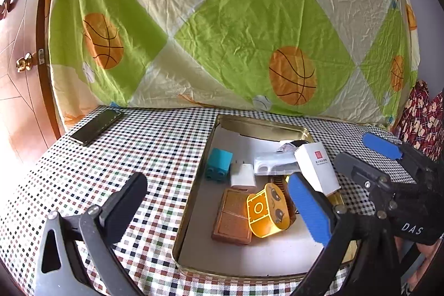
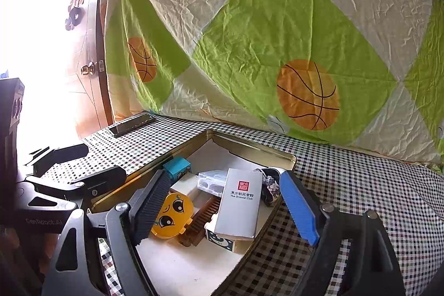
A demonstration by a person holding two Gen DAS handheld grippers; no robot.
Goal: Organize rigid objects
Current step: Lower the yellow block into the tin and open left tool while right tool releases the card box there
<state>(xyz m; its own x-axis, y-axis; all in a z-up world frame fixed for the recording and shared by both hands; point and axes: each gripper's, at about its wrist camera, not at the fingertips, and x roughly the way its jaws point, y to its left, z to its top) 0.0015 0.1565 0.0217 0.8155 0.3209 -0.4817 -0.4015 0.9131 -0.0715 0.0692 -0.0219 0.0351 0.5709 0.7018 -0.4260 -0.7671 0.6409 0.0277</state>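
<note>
A gold metal tray [image 1: 194, 185] [image 2: 249, 146] on the checkered table holds several objects: a teal block [image 1: 219, 164] [image 2: 177, 165], a white charger [image 1: 242, 174], a brown tile [image 1: 233, 217], an orange face toy [image 1: 267, 210] [image 2: 173, 214], a clear plastic case [image 1: 273, 164] [image 2: 212, 179], a wooden comb [image 2: 201, 221] and a white box [image 1: 316, 167] [image 2: 240, 203] leaning on a patterned block [image 2: 220, 239]. My left gripper [image 1: 219, 210] is open over the tray's left rim. My right gripper [image 2: 222, 208] [image 1: 369, 151] is open around the white box, not touching it.
A black phone [image 1: 95, 126] [image 2: 131, 125] lies at the table's far left corner. A basketball-print sheet [image 1: 236, 27] hangs behind the table. A wooden door [image 1: 19, 65] stands at the left. Patterned red fabric [image 1: 419, 113] is at the right edge.
</note>
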